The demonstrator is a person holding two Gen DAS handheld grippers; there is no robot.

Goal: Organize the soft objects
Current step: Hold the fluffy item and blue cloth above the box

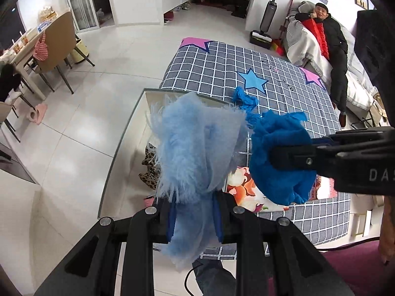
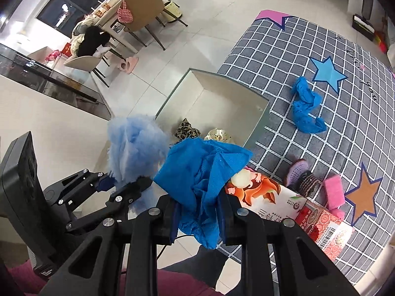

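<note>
My left gripper (image 1: 193,219) is shut on a fluffy light blue cloth (image 1: 195,145), held above the white box (image 2: 212,98); the cloth also shows in the right wrist view (image 2: 134,148). My right gripper (image 2: 197,218) is shut on a crumpled dark blue cloth (image 2: 205,170), beside the light blue one (image 1: 279,157). The white box holds a leopard-print item (image 2: 186,128) and a cream dotted item (image 2: 218,134). Another dark blue cloth (image 2: 306,108) lies on the checked grey mat (image 2: 284,49).
On the mat lie a printed carton (image 2: 271,197), a red patterned packet (image 2: 323,227), a purple slipper (image 2: 298,170) and a pink sponge (image 2: 333,192). A dining table with chairs (image 2: 138,12) stands far left. A person lies on a sofa (image 1: 330,37).
</note>
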